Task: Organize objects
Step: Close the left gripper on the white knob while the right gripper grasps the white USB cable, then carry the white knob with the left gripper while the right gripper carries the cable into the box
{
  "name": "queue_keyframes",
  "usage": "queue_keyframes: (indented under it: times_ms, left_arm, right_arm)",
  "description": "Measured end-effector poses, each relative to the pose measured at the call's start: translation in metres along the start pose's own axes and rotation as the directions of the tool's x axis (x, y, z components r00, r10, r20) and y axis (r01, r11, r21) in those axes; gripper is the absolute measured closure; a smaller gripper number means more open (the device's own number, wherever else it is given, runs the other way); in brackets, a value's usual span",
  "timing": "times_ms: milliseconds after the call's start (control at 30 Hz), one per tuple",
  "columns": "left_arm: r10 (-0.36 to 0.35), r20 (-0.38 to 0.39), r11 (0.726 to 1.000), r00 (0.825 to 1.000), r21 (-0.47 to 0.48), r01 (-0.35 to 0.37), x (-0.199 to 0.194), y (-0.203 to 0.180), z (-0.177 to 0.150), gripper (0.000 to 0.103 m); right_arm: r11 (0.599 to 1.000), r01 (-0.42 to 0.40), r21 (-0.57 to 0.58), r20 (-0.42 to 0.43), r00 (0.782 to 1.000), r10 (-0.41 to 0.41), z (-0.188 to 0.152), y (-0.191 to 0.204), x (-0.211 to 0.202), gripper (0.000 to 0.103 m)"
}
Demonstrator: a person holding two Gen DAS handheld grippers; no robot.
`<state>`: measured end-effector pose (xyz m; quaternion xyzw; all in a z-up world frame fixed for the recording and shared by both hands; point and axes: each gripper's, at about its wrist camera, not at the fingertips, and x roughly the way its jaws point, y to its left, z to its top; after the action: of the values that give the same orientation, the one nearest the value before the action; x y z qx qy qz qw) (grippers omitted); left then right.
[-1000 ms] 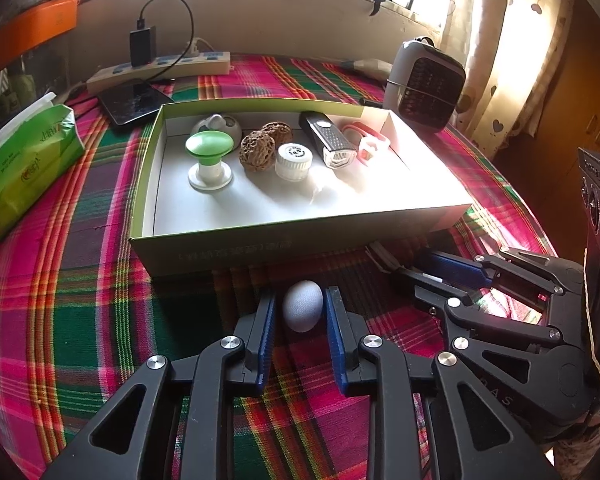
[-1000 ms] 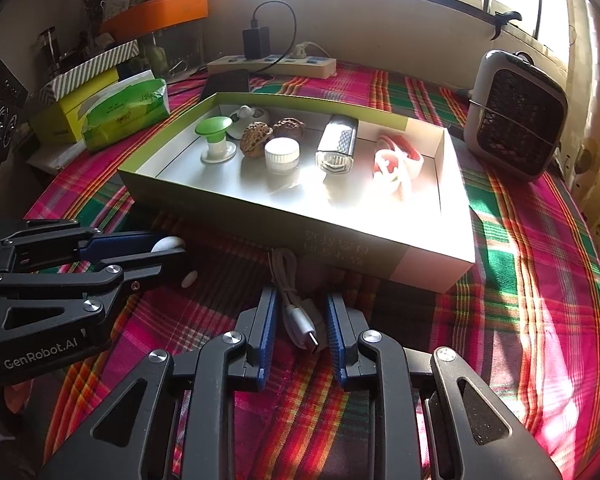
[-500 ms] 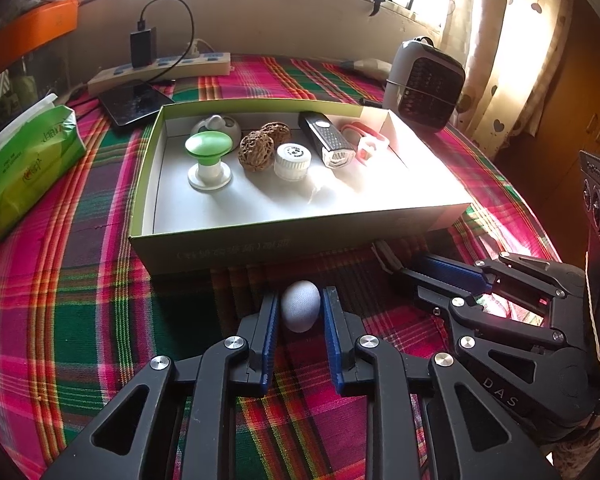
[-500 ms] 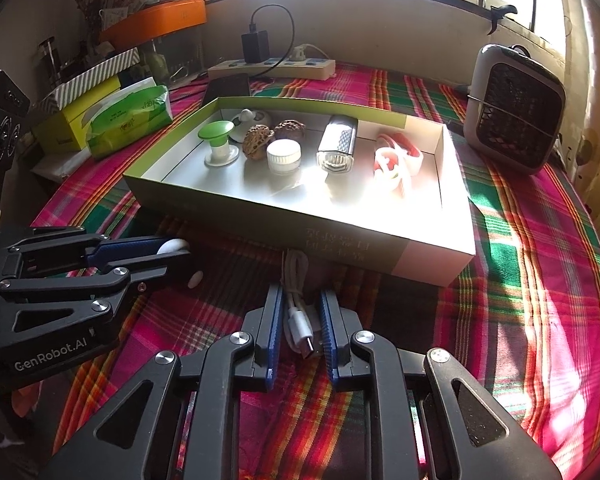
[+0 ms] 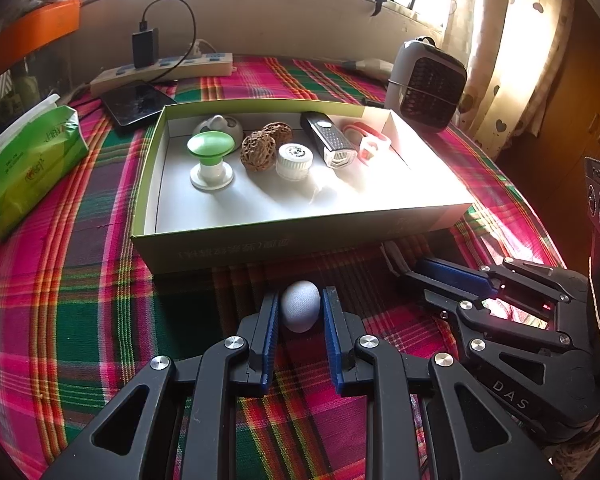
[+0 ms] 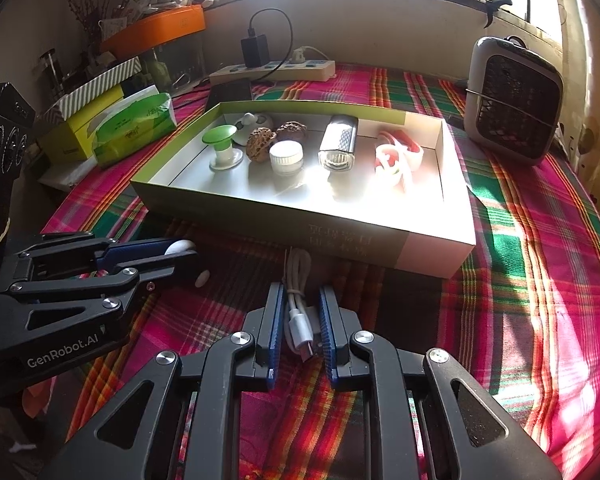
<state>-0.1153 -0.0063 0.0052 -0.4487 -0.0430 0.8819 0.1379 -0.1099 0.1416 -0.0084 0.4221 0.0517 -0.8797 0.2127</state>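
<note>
My left gripper is shut on a pale egg-shaped object on the plaid cloth, just in front of the shallow green box. It also shows in the right wrist view. My right gripper is shut on a bundled white USB cable that lies on the cloth before the box. The box holds a green-topped knob, two walnuts, a white cap, a bike light and a red-and-white clip.
A small heater stands at the back right. A power strip with a charger, a dark phone and a green tissue pack lie behind and left of the box. A small white pill-shaped item lies near the left gripper.
Both grippers' jaws have narrowed: the left onto the egg-shaped object, the right onto the cable bundle. Neither object has moved.
</note>
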Motion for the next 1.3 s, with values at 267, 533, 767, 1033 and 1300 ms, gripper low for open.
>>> queue_keyframes:
  times_ms: [267, 533, 767, 1033, 1300]
  left_arm:
    - [0.005, 0.003, 1.0, 1.0, -0.003, -0.005, -0.004, 0.004, -0.001, 0.083]
    - [0.013, 0.012, 1.0, 1.0, -0.001, -0.013, -0.007, 0.003, 0.0, 0.084]
    - [0.02, 0.024, 1.0, 1.0, -0.002, -0.02, -0.011, 0.001, 0.002, 0.084]
    - [0.022, 0.044, 1.0, 0.999, -0.001, -0.022, -0.019, -0.003, 0.008, 0.083]
    - [0.032, 0.067, 0.999, 0.997, -0.003, -0.032, -0.024, -0.005, 0.015, 0.083]
  right_arm:
    - [1.0, -0.006, 0.012, 0.009, 1.0, 0.006, -0.001, -0.002, -0.003, 0.085]
    - [0.999, -0.023, 0.033, 0.019, 1.0, 0.022, -0.002, -0.006, -0.008, 0.085]
    - [0.999, -0.026, 0.041, 0.024, 0.999, 0.025, -0.002, -0.008, -0.011, 0.085]
    - [0.999, -0.03, 0.04, 0.045, 0.999, 0.028, 0.002, -0.01, -0.019, 0.085]
    - [0.998, -0.04, 0.042, 0.066, 0.997, 0.037, 0.006, -0.01, -0.026, 0.085]
